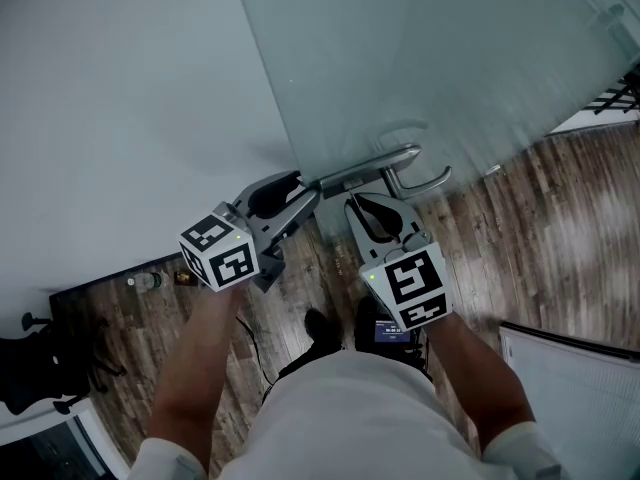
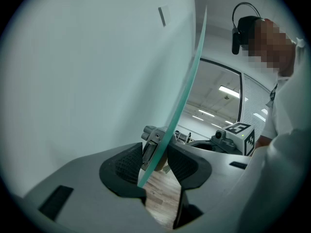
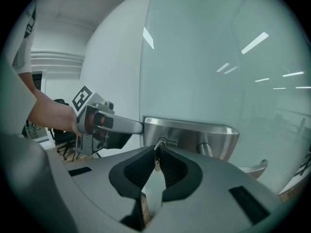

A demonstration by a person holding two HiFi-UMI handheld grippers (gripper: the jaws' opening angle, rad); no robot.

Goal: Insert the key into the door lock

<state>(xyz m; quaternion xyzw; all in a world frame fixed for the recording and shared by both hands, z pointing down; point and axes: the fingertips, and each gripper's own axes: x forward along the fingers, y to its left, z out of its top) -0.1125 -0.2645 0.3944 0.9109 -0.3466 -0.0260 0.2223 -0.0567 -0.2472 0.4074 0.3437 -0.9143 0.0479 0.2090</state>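
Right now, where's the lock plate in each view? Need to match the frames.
Head view: lock plate centre, a steel bar at the door's edge.
Left gripper view: lock plate lower centre, end-on, clamped in the left claw.
Right gripper view: lock plate centre, a wide steel box just above the right claw holding the key.
Shared landmark: the glass door, in all three.

— Underfoot?
— Wood-plank floor, grey-brown and streaked
— Lying on it?
— By the left wall, a clear bottle just beside a small brown thing; farther left, a black office chair; mid-floor, a dark shoe
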